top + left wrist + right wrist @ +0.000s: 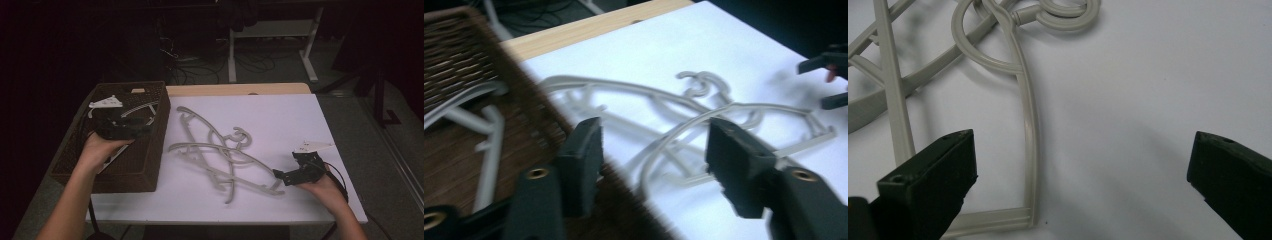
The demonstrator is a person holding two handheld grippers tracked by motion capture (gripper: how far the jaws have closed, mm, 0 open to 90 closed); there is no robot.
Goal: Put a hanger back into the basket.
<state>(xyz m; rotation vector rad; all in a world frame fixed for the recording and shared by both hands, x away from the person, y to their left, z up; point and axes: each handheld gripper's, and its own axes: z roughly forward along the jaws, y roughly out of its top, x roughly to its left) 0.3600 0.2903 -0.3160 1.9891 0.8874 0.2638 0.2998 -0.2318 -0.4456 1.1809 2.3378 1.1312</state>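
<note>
two grey hangers (pixel 220 152) lie crossed on the white bench (pixel 300 115), between the two pairs of jaws; one brown woven basket (pixel 142 165) sits under the left jaws; at least one more hanger (pixel 137 109) lies inside it, exact number unclear

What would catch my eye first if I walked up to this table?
Probably the tangle of pale grey hangers sprawled across the middle of the white table. Next, the dark woven basket at the left edge, with another hanger inside. A hand-held gripper flanks the pile on each side: the left hand-held gripper over the basket, the right hand-held gripper, open, beside the tangle.
</note>
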